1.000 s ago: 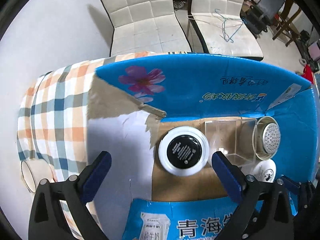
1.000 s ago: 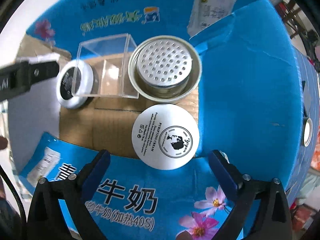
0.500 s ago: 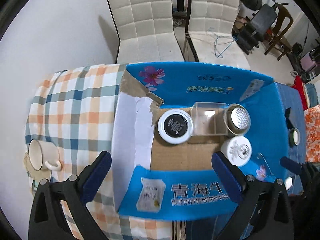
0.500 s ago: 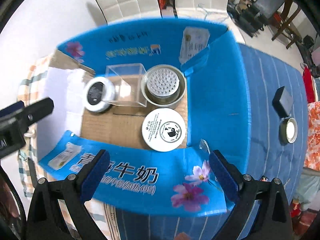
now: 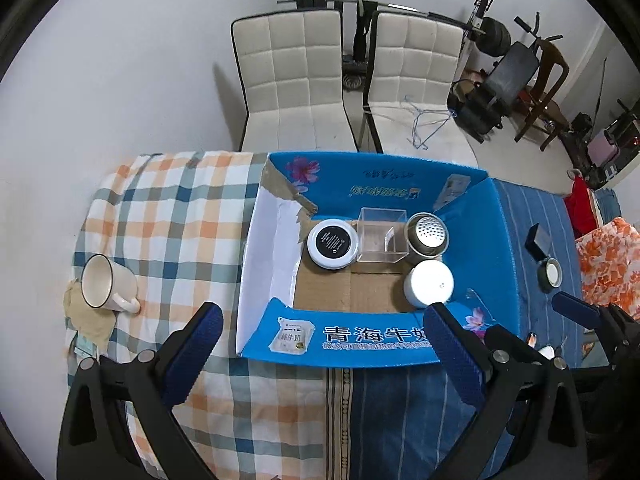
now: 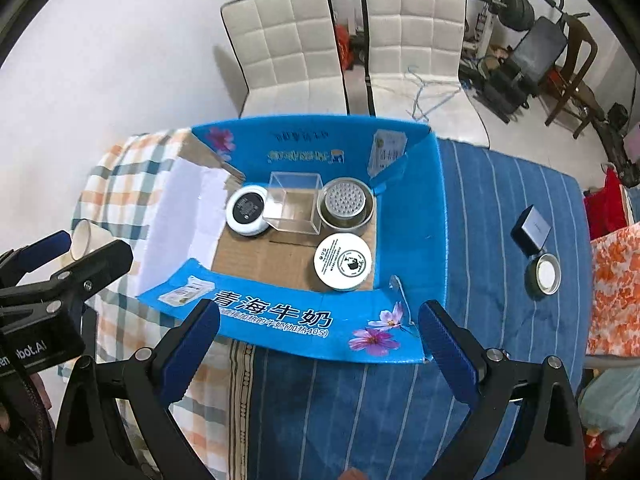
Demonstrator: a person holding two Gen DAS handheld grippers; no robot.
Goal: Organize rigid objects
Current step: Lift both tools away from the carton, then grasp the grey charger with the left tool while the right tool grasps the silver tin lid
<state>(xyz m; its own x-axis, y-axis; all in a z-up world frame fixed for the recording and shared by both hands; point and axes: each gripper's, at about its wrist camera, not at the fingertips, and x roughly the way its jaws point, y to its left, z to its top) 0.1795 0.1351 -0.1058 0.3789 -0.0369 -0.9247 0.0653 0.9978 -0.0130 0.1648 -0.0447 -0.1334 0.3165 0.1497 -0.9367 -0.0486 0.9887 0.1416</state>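
An open blue cardboard box (image 5: 372, 344) (image 6: 280, 320) sits on the table. Inside it stand a black-lidded white jar (image 5: 332, 243) (image 6: 246, 210), a clear plastic cube (image 5: 380, 236) (image 6: 296, 208), a perforated metal tin (image 5: 427, 234) (image 6: 346, 204) and a white cream jar (image 5: 429, 283) (image 6: 343, 261). My left gripper (image 5: 320, 344) is open and empty, high above the box's near flap. My right gripper (image 6: 318, 338) is open and empty, also above the near flap. A white mug (image 5: 106, 284) (image 6: 86, 240) lies left on the plaid cloth. A dark small box (image 6: 534, 227) (image 5: 540, 238) and a round tin (image 6: 545, 274) (image 5: 551, 274) sit right on the blue cloth.
The table has a plaid cloth (image 5: 168, 216) on the left and a blue striped cloth (image 6: 500, 200) on the right. Two white chairs (image 5: 292, 80) (image 6: 416, 44) stand behind it. Gym gear (image 5: 516, 76) fills the far right. Orange floral fabric (image 6: 616, 288) lies at the right edge.
Both grippers have pulled back and up from the box, so the whole box, table, mug and chairs come into view. The objects in the box have not moved.
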